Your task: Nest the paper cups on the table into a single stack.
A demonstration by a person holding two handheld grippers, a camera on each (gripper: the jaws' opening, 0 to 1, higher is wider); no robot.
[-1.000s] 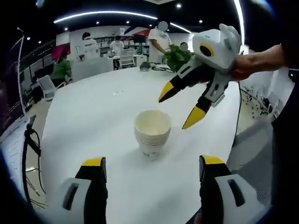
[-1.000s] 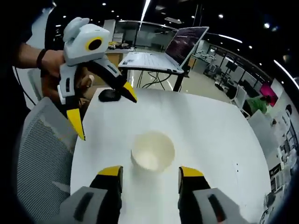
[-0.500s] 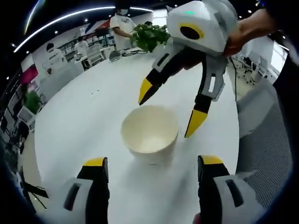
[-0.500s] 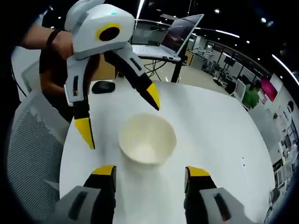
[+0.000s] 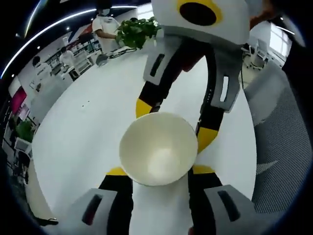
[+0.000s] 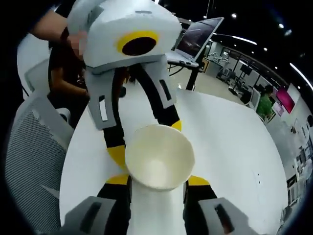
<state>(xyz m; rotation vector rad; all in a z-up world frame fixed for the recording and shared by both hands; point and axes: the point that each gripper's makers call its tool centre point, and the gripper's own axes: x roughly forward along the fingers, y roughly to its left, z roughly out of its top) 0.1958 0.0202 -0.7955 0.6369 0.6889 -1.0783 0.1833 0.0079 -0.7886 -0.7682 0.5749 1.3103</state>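
A stack of nested cream paper cups (image 5: 157, 155) stands on the round white table (image 5: 73, 122), seen from above with its mouth open. My left gripper (image 5: 160, 170) has its yellow-tipped jaws pressed against both sides of the stack. The right gripper (image 5: 175, 122) comes in from the far side, jaws spread astride the rim. In the right gripper view the cup stack (image 6: 159, 156) sits between my right gripper (image 6: 157, 180) jaws, which stand apart beside it, and the left gripper (image 6: 145, 139) reaches in from above.
A grey mesh chair (image 6: 29, 147) stands at the table's edge, also seen as the chair (image 5: 281, 132). A laptop (image 6: 195, 36) sits on a stand beyond the table. A potted plant (image 5: 134, 32) and several people are at the far side.
Both grippers have moved in close on the cup stack from opposite sides. The left jaws have narrowed onto it. The right jaws now straddle the rim.
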